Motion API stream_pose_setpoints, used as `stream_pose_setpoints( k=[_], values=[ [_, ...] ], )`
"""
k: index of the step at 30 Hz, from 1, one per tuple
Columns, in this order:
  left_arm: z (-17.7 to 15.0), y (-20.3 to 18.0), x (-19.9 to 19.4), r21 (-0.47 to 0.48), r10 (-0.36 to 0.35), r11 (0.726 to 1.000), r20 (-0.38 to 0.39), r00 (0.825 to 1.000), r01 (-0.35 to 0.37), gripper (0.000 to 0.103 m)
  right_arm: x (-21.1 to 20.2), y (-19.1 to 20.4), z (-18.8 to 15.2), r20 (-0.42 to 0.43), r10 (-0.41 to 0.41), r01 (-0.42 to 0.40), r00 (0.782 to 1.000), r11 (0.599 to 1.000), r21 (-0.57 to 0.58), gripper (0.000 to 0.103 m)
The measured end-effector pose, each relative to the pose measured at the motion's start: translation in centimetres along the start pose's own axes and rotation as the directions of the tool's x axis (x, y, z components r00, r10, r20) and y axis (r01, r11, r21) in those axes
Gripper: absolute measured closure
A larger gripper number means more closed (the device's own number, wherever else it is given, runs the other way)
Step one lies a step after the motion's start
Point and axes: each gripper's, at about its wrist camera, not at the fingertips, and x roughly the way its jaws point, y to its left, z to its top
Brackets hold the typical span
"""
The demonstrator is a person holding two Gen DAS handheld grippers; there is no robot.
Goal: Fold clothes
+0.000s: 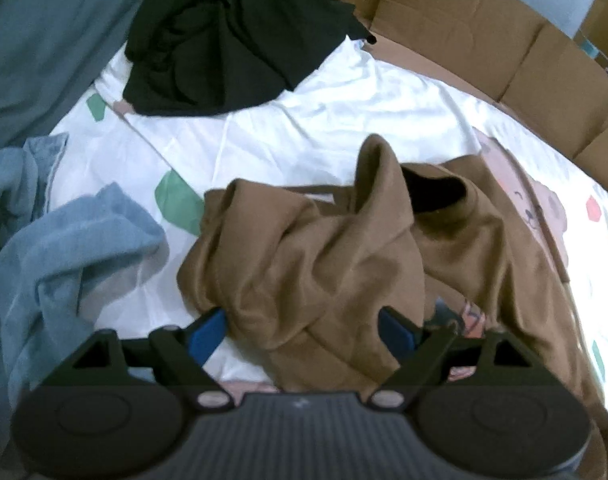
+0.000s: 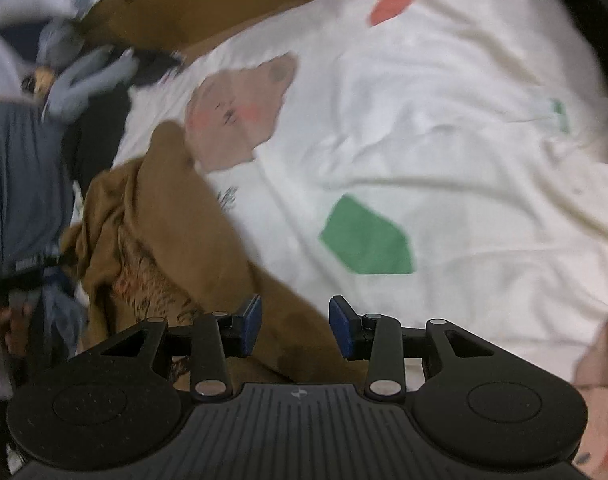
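Observation:
A crumpled brown sweatshirt point(image 1: 324, 248) lies on the white patterned bed sheet point(image 1: 304, 120), its dark neck opening turned up. My left gripper point(image 1: 301, 332) hangs just over its near edge with the jaws wide; a bunched fold sits between the blue pads point(image 1: 207, 332) without being pinched. In the right wrist view the same brown sweatshirt point(image 2: 163, 220) runs from the left down under my right gripper point(image 2: 295, 326). Its jaws stand partly apart above a strip of the brown cloth, and the pads point(image 2: 251, 324) do not press on it.
A black garment point(image 1: 231, 40) is heaped at the far side and light blue towels point(image 1: 63, 248) lie at the left. Cardboard panels point(image 1: 464, 20) line the bed's far edge. A person in dark grey-blue clothing point(image 2: 19, 180) stands at the left. Bare sheet point(image 2: 424, 140) spreads to the right.

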Motion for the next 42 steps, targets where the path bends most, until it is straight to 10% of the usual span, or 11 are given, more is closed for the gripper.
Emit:
stream_pose_setpoints(
  k=[11,18,22,26,42],
  values=[
    [-0.9,2.5,3.6,-0.082,0.074,0.993,-0.076,0.994,-0.080,0.018,4.3,2.7,2.1,-0.047,0.062,-0.064,0.997,0.998,-0.025,0.051],
    [-1.1,5.0,2.3,-0.182,0.010,0.983,-0.035,0.999,-0.016,0.089,7.1,4.2,4.0,-0.099,0.053,-0.062,0.994,0.994,-0.089,0.049],
    [-1.4,5.3,0.3,-0.102,0.032,0.994,-0.028,0.999,-0.035,0.092,8.2,4.8,3.9,-0.116,0.068,-0.079,0.991,0.992,-0.097,0.052],
    [-2.2,5.8,-1.5,-0.047,0.054,0.997,-0.030,0.998,-0.055,0.093,8.5,5.4,3.5,-0.121,0.089,-0.101,0.989,0.990,-0.099,0.101],
    [-6.7,11.5,-6.9,-0.069,0.105,0.991,-0.105,0.989,-0.113,0.094,4.4,9.3,1.1,-0.131,0.223,-0.244,0.966,0.952,-0.183,0.103]
  ],
)
